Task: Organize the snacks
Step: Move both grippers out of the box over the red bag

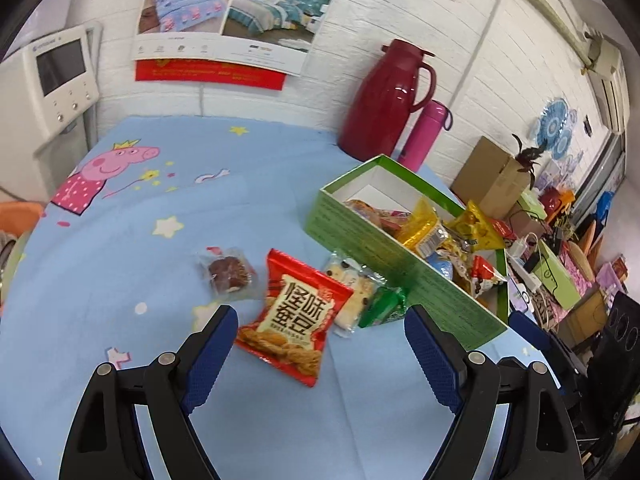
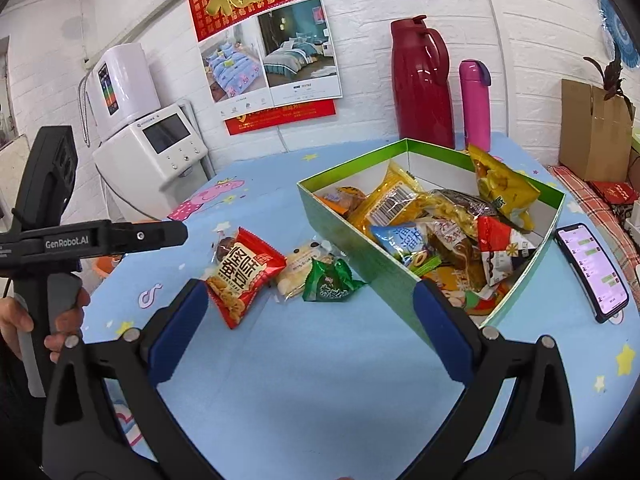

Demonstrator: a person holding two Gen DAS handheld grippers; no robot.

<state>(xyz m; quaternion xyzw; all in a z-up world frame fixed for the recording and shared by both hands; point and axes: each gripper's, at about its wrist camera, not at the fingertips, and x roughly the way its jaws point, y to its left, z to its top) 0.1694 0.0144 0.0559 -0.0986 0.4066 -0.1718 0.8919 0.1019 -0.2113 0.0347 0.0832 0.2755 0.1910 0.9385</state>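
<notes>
Left gripper point(image 1: 318, 334), jaws spread wide and holding nothing, hovers above the blue tablecloth point(image 1: 120, 240) with the red snack packet point(image 1: 294, 316) lying flat directly ahead, between the lines of its two fingers and closest to it of all the loose items. The packet's long axis runs diagonally, from its upper end near the cream-coloured biscuit pack point(image 1: 352, 292) down toward the gripper's left finger. Beyond it lie a brown wrapped cake point(image 1: 228, 272) to the left and a green wrapped sweet point(image 1: 384, 306) to the right, the latter just beside the wall of the green box point(image 1: 360, 236), which already holds a heap of snacks. Right gripper point(image 2: 312, 320), likewise spread and empty, hangs over bare cloth; from its view the red packet sits ahead and to the left, the green sweet nearly centred, the box to the right. By this judgement the left gripper is better placed for the red packet, the right for the green sweet.
</notes>
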